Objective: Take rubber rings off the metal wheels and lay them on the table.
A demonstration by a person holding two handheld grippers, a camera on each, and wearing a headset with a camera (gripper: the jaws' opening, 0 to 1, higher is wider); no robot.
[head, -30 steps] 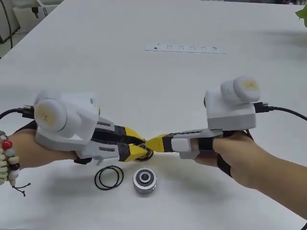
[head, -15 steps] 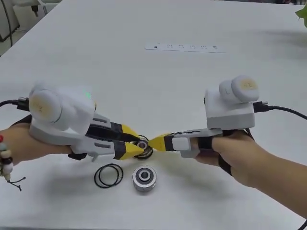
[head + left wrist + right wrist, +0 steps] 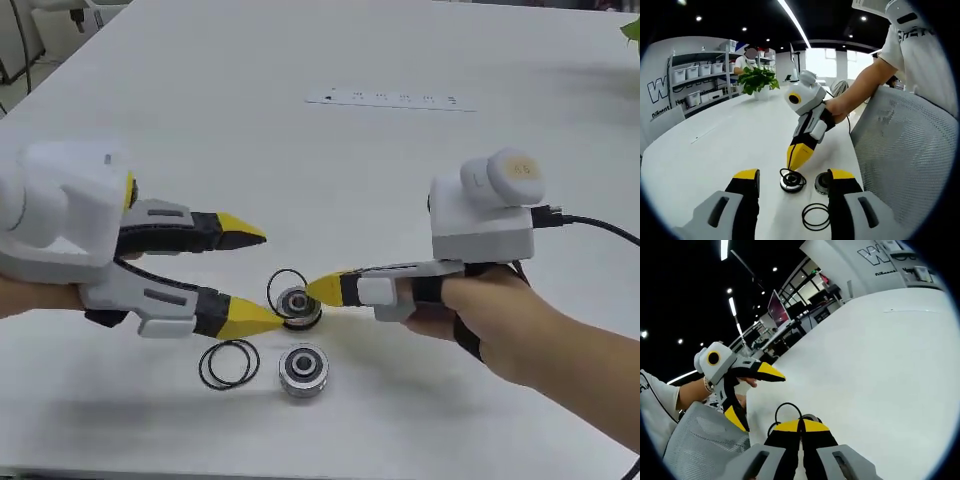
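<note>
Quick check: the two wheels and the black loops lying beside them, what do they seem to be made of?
Near wheel and far wheel: metal by the look, silvery grey with a soft shine, darker band round the hub. Loose rings: likely rubber, thin matte black, lying in slack, uneven loops.

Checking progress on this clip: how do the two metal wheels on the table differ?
The far wheel has a rubber ring looping loosely off it; the near wheel looks bare. The shut right claw meets the far wheel; nothing touches the near wheel, which lies beside loose rings. Both are small, silver and lie flat on the white table.
</note>
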